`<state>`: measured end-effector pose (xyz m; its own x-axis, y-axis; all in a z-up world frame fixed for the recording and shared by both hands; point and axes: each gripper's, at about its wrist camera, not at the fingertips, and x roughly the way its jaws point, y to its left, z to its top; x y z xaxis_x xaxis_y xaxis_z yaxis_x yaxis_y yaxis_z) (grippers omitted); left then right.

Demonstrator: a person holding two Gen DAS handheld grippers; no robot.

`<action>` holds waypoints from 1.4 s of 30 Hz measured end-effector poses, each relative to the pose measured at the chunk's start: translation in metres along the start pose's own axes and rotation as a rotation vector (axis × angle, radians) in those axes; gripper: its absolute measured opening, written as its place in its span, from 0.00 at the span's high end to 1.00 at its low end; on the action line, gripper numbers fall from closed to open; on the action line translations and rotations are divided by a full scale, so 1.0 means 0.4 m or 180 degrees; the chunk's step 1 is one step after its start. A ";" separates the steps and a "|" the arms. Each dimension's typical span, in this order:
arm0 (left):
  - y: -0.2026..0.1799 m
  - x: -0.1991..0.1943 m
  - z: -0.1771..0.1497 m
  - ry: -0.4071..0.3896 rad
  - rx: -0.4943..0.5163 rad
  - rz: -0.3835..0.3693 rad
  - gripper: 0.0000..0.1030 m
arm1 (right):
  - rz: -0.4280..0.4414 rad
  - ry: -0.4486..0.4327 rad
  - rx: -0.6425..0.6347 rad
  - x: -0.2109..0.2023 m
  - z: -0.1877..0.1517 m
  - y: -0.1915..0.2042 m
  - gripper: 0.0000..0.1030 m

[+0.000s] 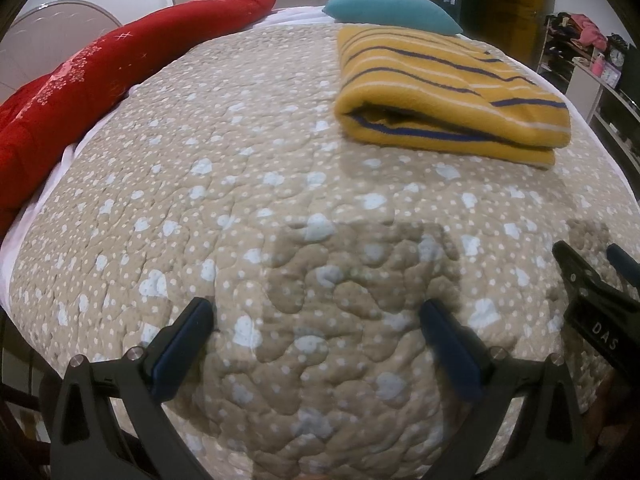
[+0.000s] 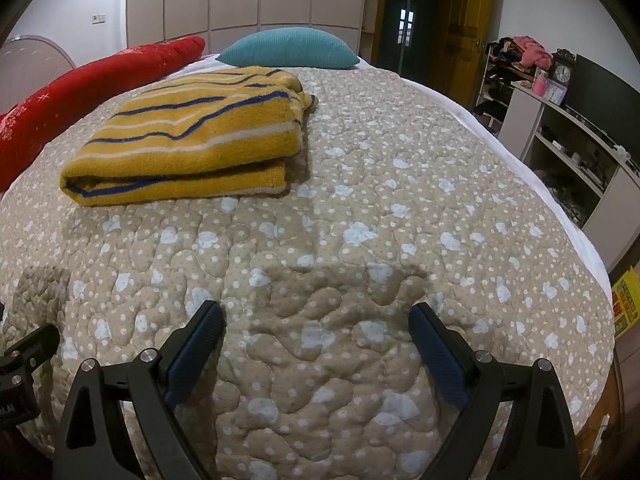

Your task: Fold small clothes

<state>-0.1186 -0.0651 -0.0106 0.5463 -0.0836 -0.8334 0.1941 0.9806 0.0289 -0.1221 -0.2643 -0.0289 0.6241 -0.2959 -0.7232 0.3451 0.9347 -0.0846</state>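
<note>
Folded mustard-yellow, blue-striped fleece garment lies mid-bed on beige quilted bedspread; left gripper and right gripper both spread, holding nothing.

1. The folded garment lies on the bed, toward the far end and left of the bed's middle as the right wrist view has it.
2. A pillow rests at the far edge of the bed, just behind the garment.
3. A long bolster runs along the bed's left edge, well apart from the garment.
4. The left gripper and right gripper hang over the near end of the bed, jaws spread, side by side (each catches a bit of the other in its view).
5. A shelf unit stands beyond the bed's right edge.
</note>
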 end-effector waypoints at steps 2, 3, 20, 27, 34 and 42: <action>-0.001 0.001 0.001 -0.0001 -0.0003 0.0007 0.00 | -0.0005 0.0000 -0.0006 -0.001 -0.001 0.003 0.06; -0.003 0.000 -0.001 -0.0003 -0.0004 0.0011 0.00 | -0.0006 0.0003 -0.0001 -0.003 -0.003 0.004 0.06; -0.004 0.001 -0.002 -0.0008 -0.0001 0.0019 0.00 | -0.0028 -0.0013 0.0003 -0.006 -0.009 0.006 0.06; -0.005 0.003 -0.001 -0.0007 0.0000 0.0022 0.00 | -0.0030 -0.0016 0.0002 -0.005 -0.009 0.006 0.06; -0.004 -0.009 0.001 -0.0033 -0.0036 0.0017 0.00 | -0.0012 -0.0025 0.0077 -0.022 -0.008 0.002 0.06; 0.007 -0.097 0.003 -0.0244 -0.0025 -0.0093 0.00 | 0.0016 -0.0311 0.0206 -0.091 0.026 -0.026 0.06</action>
<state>-0.1384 -0.0594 0.0226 0.6014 -0.1253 -0.7890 0.2047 0.9788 0.0005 -0.1410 -0.2652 0.0053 0.6902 -0.3120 -0.6529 0.3845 0.9225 -0.0344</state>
